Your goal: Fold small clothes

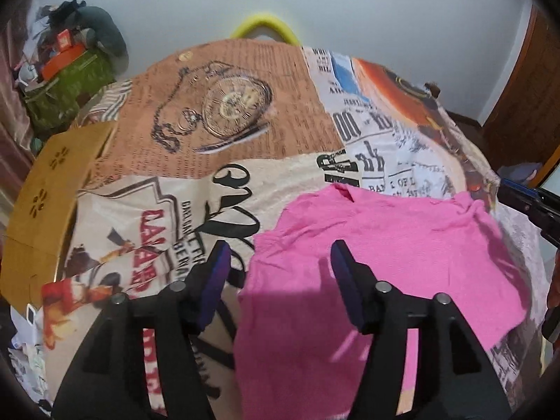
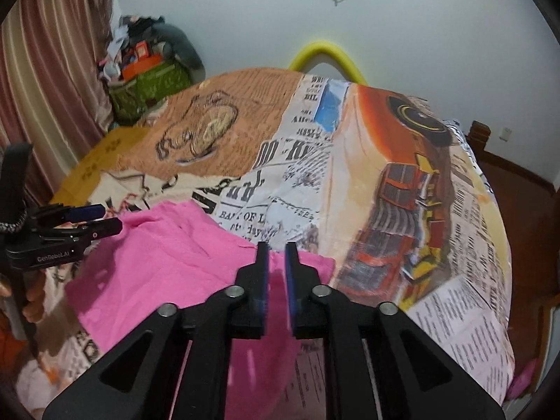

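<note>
Blue pads line the inner faces of the black fingers of the left gripper (image 1: 280,255), and its jaws stand spread wide with nothing pinched between them; the left edge of the pink garment (image 1: 367,262) lies below the gap, and the right finger is over the pink cloth while the left finger is over the printed bedcover (image 1: 245,105). The right gripper (image 2: 277,255) has its jaws only a little apart, a narrow slit, and no cloth is caught in it; its tips are over the far right edge of the same pink garment (image 2: 168,262). The garment lies flat and somewhat wrinkled on the bedcover (image 2: 385,175), on the near part of the bed. In the right wrist view the left gripper (image 2: 94,218) shows at the left edge, over the far left part of the garment. The bedcover carries newspaper text, a pocket watch and an orange truck. Beside the bed on the left lies a yellow-brown cardboard box (image 1: 45,192), further back a green bag (image 1: 66,87) full of things. Behind the bed a yellow curved tube (image 1: 266,26) rises against the pale wall (image 1: 385,7).
</note>
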A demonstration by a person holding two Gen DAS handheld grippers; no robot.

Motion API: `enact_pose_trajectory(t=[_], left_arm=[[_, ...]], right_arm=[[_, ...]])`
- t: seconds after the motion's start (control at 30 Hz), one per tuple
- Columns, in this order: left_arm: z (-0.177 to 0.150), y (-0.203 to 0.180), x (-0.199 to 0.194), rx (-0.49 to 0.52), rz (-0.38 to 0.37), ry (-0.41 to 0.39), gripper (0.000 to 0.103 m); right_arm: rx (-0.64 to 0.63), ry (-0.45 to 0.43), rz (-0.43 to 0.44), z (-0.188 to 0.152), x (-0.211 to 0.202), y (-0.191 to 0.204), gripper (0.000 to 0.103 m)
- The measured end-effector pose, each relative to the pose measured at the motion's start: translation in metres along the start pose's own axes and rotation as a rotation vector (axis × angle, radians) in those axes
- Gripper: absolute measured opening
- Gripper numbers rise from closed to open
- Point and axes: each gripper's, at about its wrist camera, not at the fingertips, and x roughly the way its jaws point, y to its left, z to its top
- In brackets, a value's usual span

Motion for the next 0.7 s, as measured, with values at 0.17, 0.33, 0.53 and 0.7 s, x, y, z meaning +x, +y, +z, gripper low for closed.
enact_pose_trajectory(t=[0.17,0.33,0.53,0.7], left_arm=[[-0.013,0.01,-0.023,-0.037,-0.034,-0.006,0.068],[-0.035,0.009,-0.021,-0.031,-0.045,0.044,0.069],[-0.056,0.01,0.011,-0.058,-0.037,0.137,0.069],[-0.06,0.01,0.017,-0.057,-0.038,0.133,0.072]], right_arm=[[-0.004,-0.039,0.006,-0.011,-0.031,0.003,0.043],[-0.027,0.021,0.013,-0.028,-0.023,0.008,0.043],[0.017,0.099,0.047,-0.043,0.005,0.003,0.035],[0.023,0.082,0.059,-0.04,0.012,0.002,0.005]])
